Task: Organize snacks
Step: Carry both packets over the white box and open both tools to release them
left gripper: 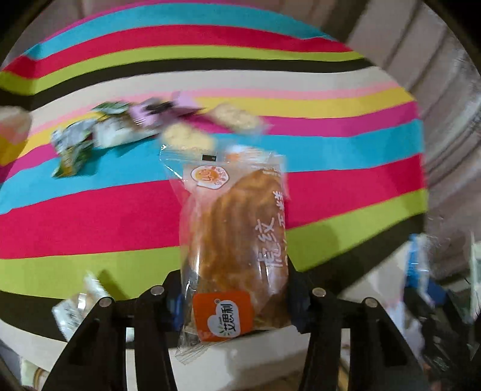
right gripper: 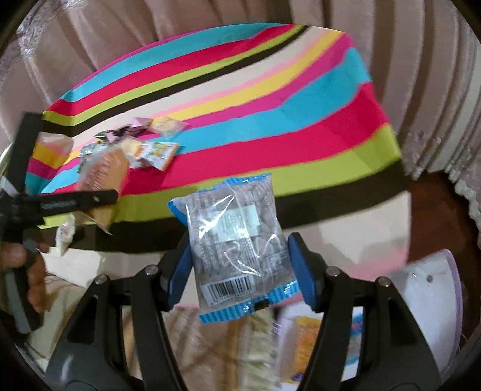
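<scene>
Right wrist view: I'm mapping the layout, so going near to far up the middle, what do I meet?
Right tongs → blue-edged snack packet held between them → striped tablecloth → beige curtain behind the table.

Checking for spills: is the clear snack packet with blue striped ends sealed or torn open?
Sealed, as far as visible: the clear snack packet with blue striped ends, held between the right gripper's jaws, shows both crimped ends intact.

Each camera sat just behind its own gripper, looking steeply down over the striped table [left gripper: 90, 222] from its near edge. Both views shared the snack pile [left gripper: 144, 123] toward the far left corner; the right view also caught the left gripper [right gripper: 90, 195].
</scene>
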Demonstrator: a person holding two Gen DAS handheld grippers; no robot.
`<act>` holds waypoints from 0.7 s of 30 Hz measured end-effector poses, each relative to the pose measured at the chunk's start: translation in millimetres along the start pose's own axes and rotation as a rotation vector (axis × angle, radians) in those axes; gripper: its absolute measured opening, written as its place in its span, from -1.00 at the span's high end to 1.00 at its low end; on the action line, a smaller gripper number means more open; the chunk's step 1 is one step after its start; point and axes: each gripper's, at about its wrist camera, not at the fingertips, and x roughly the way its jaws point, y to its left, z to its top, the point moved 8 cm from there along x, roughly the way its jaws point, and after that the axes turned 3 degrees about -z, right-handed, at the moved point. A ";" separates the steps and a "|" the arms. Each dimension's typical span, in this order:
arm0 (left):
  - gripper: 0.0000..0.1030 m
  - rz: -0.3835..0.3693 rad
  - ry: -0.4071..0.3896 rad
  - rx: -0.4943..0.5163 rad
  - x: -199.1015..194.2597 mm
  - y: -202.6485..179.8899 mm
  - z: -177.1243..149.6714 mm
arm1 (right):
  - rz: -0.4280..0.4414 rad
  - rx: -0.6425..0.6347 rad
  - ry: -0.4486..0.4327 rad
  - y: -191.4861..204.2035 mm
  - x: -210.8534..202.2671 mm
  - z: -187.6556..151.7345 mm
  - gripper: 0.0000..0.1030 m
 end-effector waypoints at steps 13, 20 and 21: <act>-0.01 -0.384 0.179 0.255 11.2 -175.9 -54.2 | -0.165 0.162 0.025 -118.2 -32.6 -47.8 -0.26; -0.02 -0.449 0.320 0.398 21.5 -235.1 -104.1 | -0.233 0.250 0.041 -174.0 -44.1 -68.5 -0.26; -0.02 -0.451 0.333 0.413 22.5 -238.7 -108.7 | -0.238 0.261 0.041 -179.0 -45.4 -70.0 -0.27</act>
